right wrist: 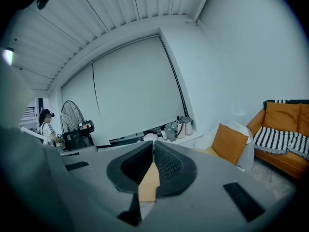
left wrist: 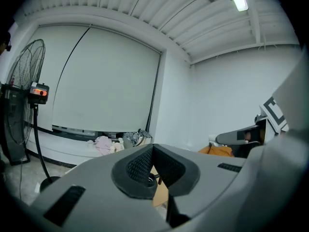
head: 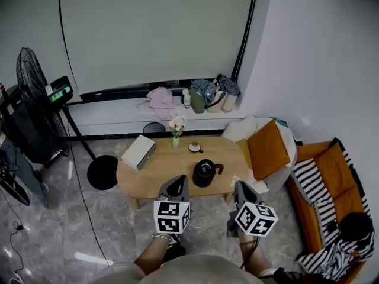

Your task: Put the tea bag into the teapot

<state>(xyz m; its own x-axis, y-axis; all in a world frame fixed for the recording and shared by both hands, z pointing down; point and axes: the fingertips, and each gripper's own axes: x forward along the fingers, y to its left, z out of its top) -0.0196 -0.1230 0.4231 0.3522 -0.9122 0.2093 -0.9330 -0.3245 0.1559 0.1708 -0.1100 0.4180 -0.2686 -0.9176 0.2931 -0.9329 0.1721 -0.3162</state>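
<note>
Task not yet begun: left gripper (head: 177, 185) and right gripper (head: 242, 190), jaws together and empty, hover near the teapot (head: 205, 173). Next they must find the tea bag, which I cannot make out.

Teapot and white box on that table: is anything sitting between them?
Nothing: in the head view only bare tabletop lies between the teapot and the white box.

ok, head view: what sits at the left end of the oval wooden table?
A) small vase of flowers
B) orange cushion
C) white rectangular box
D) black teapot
C: the white rectangular box lies at the left end of the oval wooden table; the black teapot stands right of centre.
</note>
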